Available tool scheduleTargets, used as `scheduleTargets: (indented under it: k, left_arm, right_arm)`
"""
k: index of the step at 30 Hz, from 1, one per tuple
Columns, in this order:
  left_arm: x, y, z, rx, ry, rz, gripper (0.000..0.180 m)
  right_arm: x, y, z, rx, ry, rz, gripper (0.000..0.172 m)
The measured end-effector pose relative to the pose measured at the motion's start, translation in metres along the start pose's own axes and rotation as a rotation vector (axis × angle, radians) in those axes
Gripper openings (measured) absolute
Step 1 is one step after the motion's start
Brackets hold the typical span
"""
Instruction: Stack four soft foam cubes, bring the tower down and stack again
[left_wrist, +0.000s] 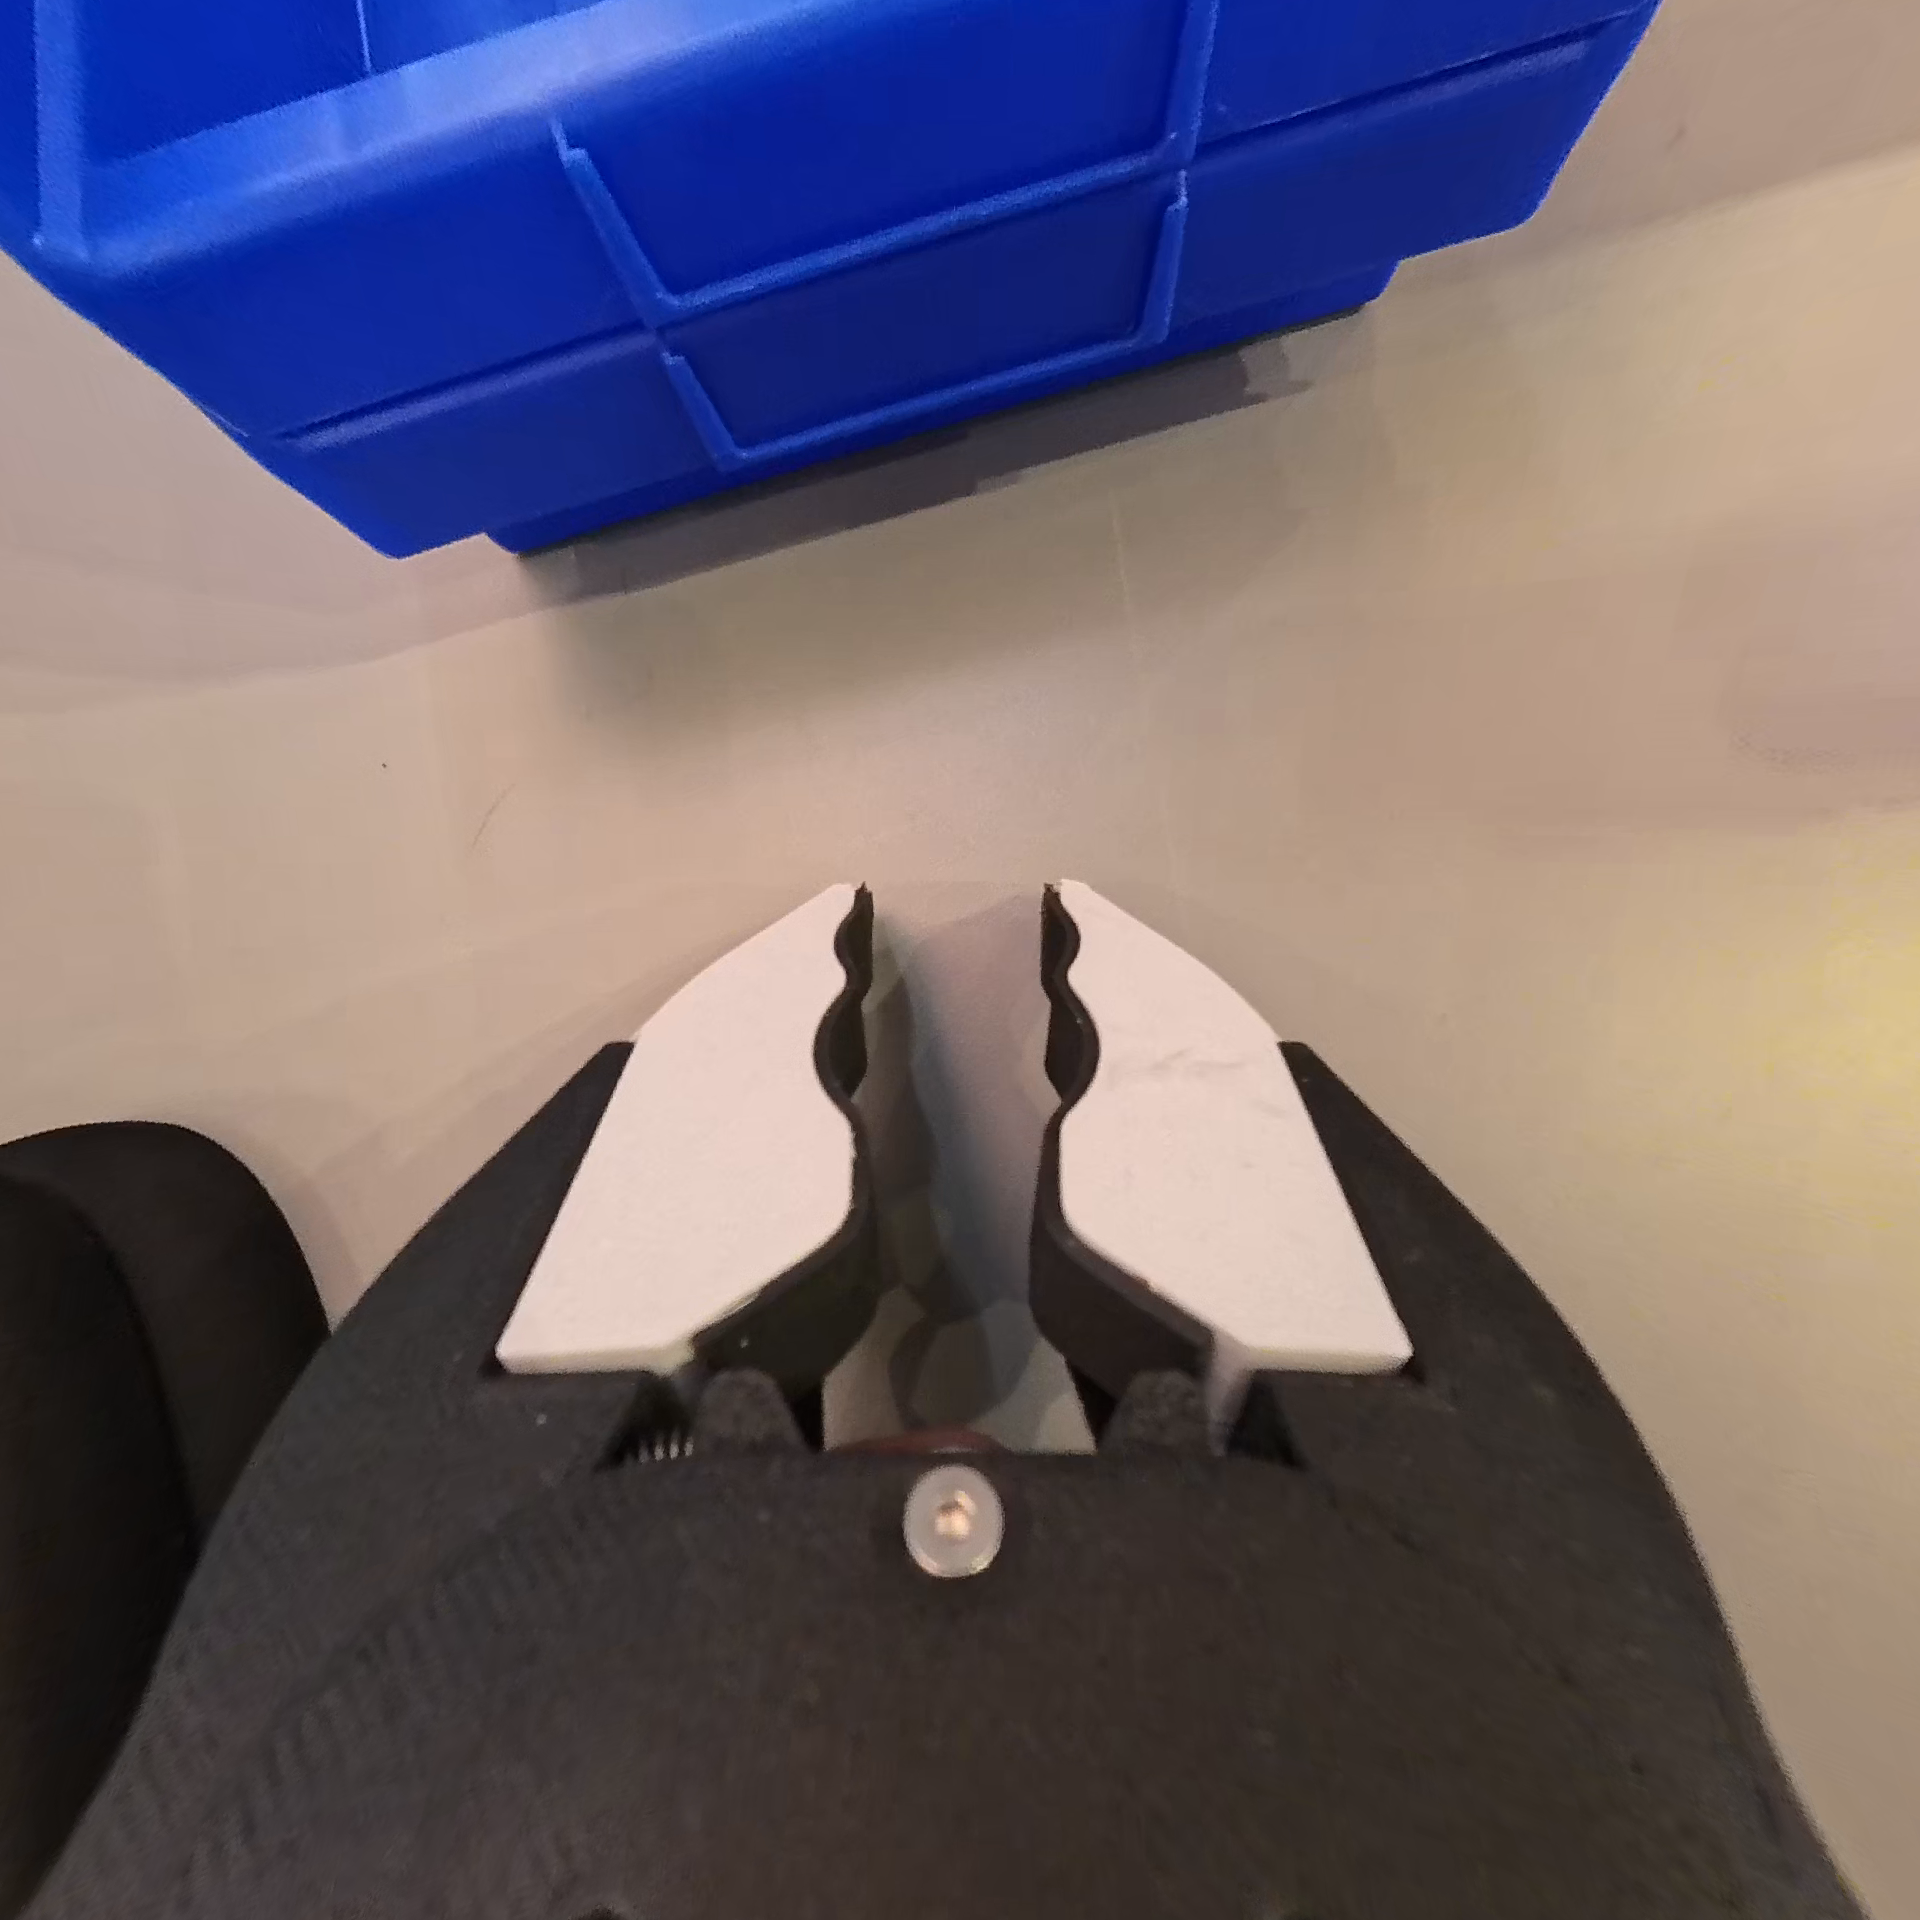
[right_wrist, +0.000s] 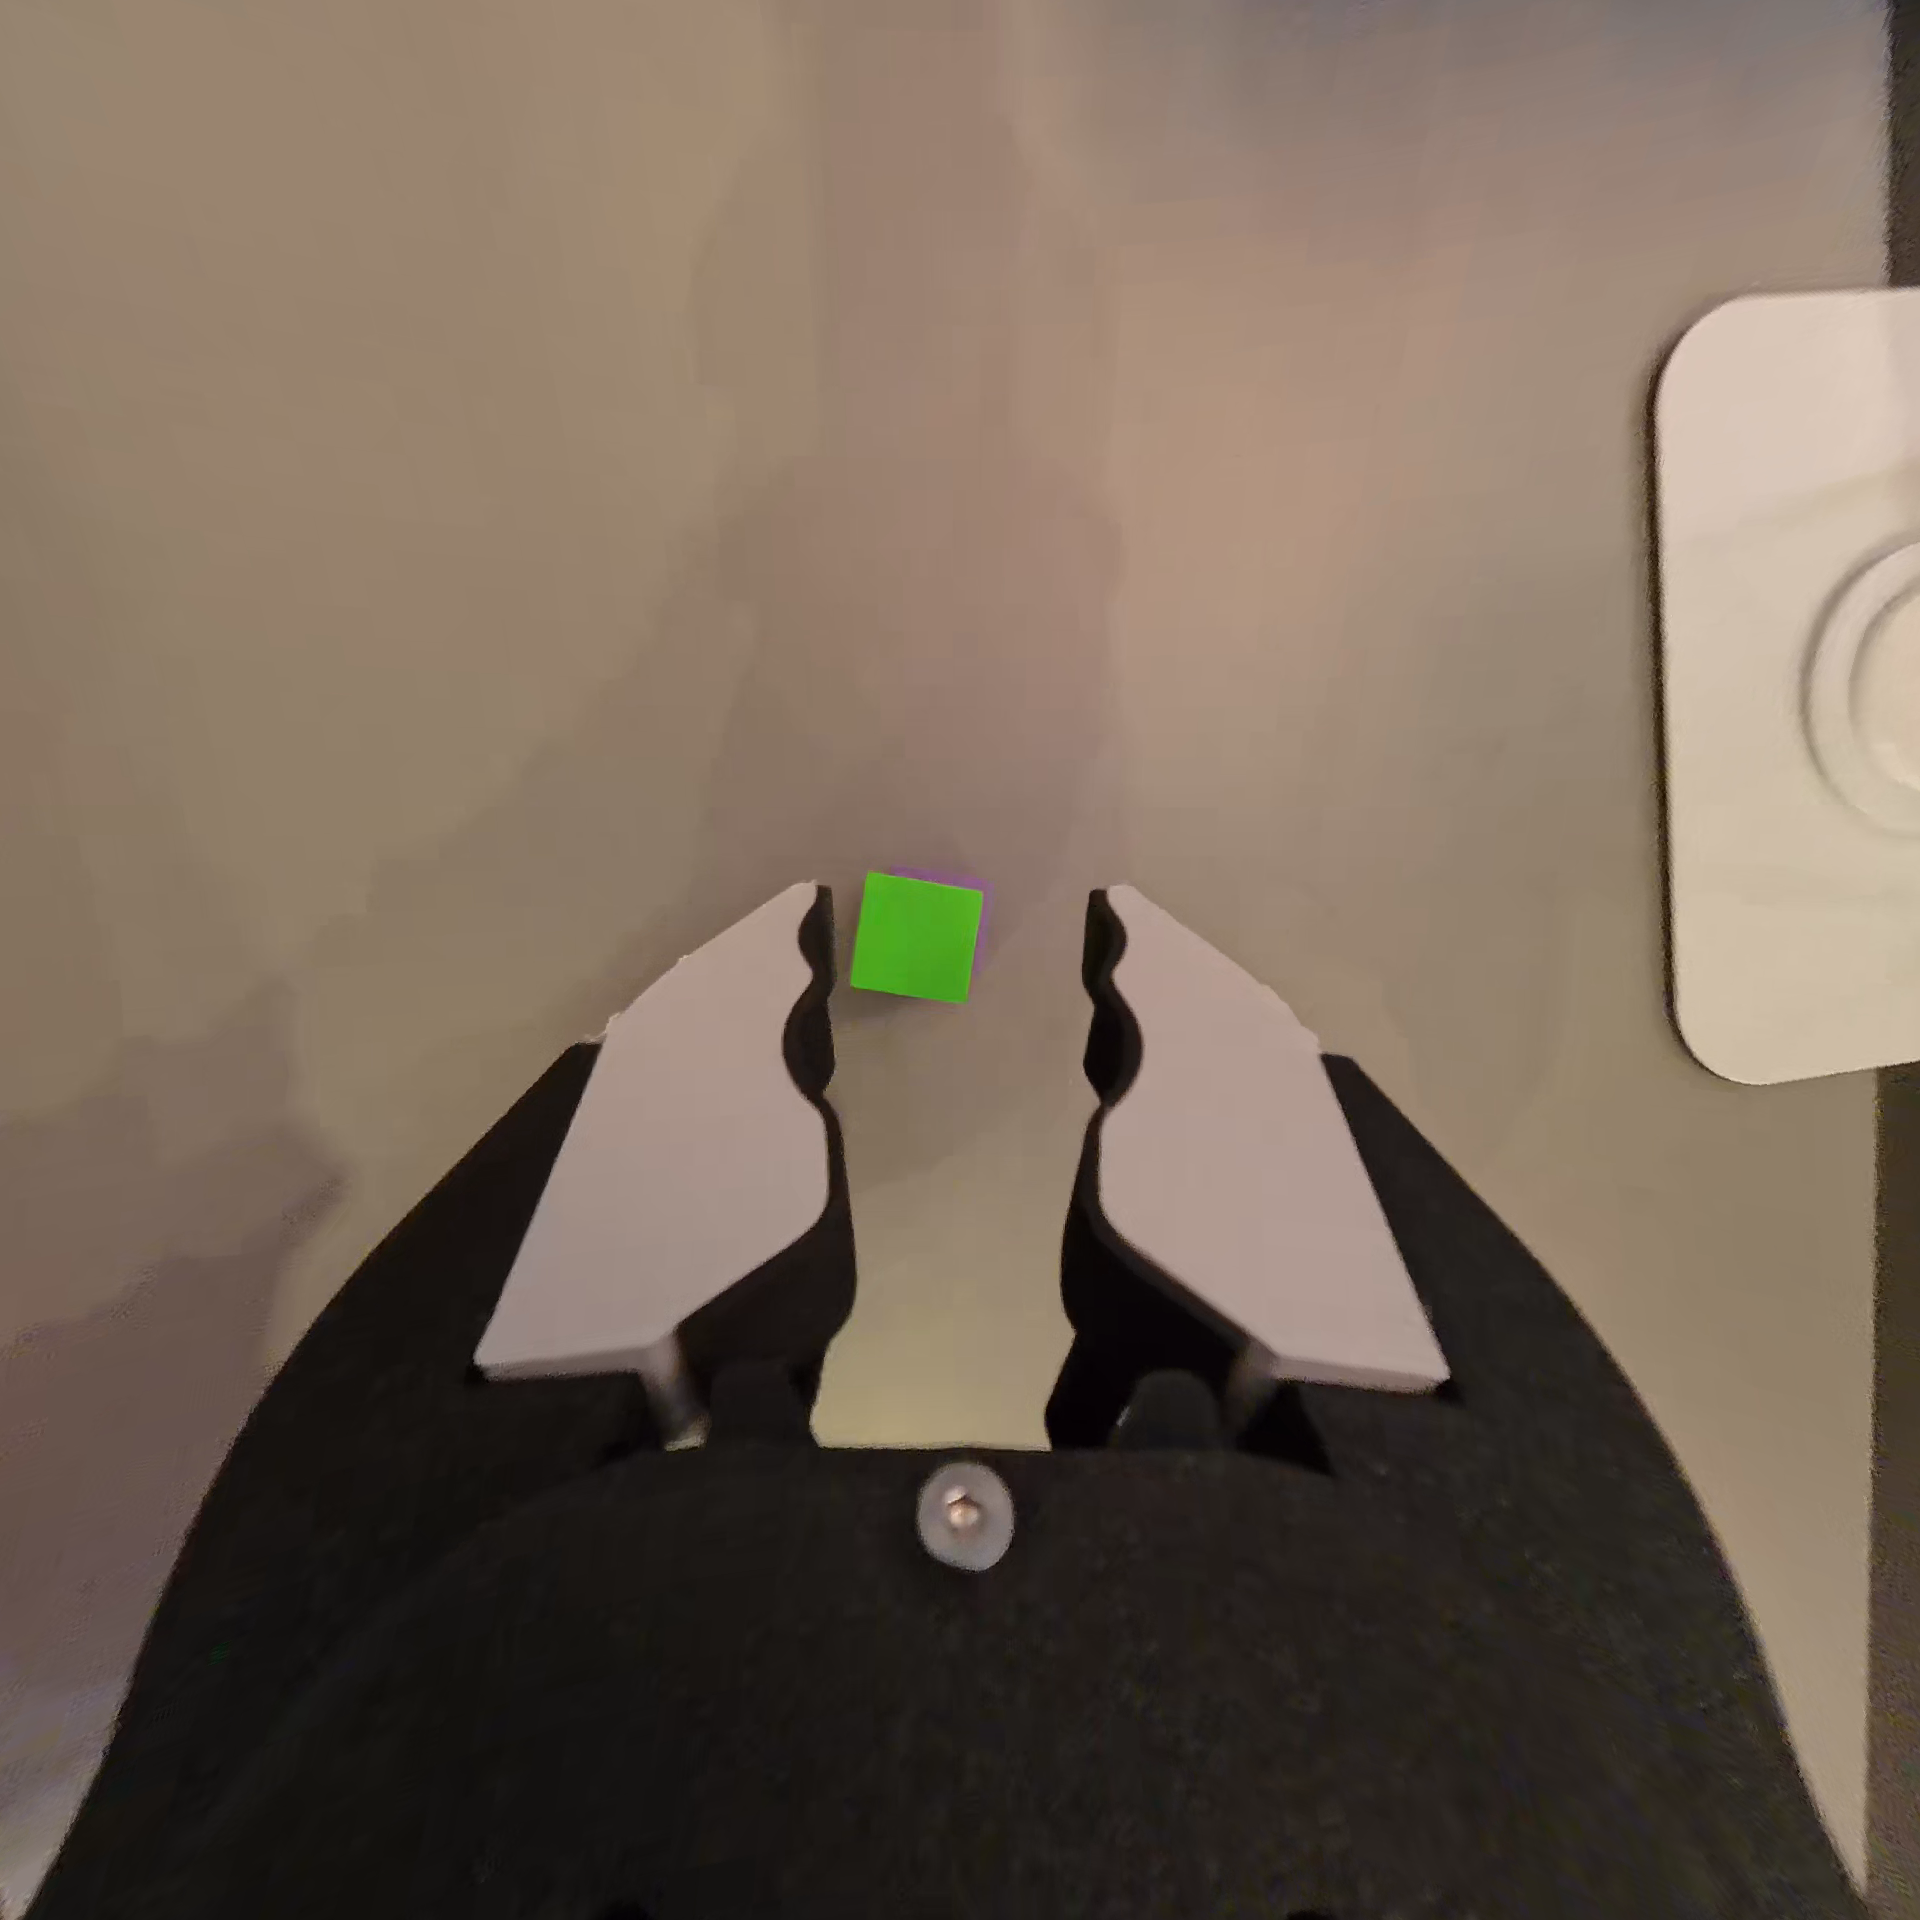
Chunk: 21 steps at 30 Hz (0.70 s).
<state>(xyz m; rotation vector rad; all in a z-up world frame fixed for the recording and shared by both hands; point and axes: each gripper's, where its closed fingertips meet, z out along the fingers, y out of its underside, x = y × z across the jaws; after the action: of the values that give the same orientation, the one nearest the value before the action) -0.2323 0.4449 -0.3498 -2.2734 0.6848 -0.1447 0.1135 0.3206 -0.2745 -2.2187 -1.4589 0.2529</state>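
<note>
In the right wrist view I look straight down on a green foam cube (right_wrist: 916, 937). It sits on a purple cube (right_wrist: 986, 920), of which only a thin edge shows. My right gripper (right_wrist: 958, 914) is open around the green cube. The cube lies close to the left finger (right_wrist: 800, 935), with a clear gap to the right finger (right_wrist: 1122, 935), and neither pad presses on it. My left gripper (left_wrist: 956, 904) is open and empty over the bare beige table (left_wrist: 1351, 727). No cube shows in the left wrist view.
A blue plastic bin (left_wrist: 831, 260) stands just beyond the left gripper. A black rounded object (left_wrist: 125, 1351) lies at the left gripper's left. A white square plate with a round recess (right_wrist: 1787, 675) lies at the table's right edge. The gap from one gripper's tips to the other's is roughly 40 cm.
</note>
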Motion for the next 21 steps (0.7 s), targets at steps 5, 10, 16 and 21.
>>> scheduleTargets:
  k: [5,10,16,21]
  left_arm:
    - [0.001,0.0,-0.001,0.005,0.006,0.001,0.031]
    - [0.001,0.0,0.0,0.004,0.008,-0.001,0.031]
    - [0.001,0.0,0.0,0.0,0.006,0.001,0.031]
    - [0.001,0.0,0.0,0.0,0.006,0.002,0.031]
  right_arm:
    - [-0.009,0.009,0.008,-0.065,-0.009,0.032,0.047]
    - [-0.009,0.027,0.028,-0.112,-0.005,0.043,0.039]
    - [-0.004,0.023,0.03,-0.091,-0.003,0.04,0.027]
    - [-0.002,0.022,0.029,-0.095,-0.017,0.025,0.027]
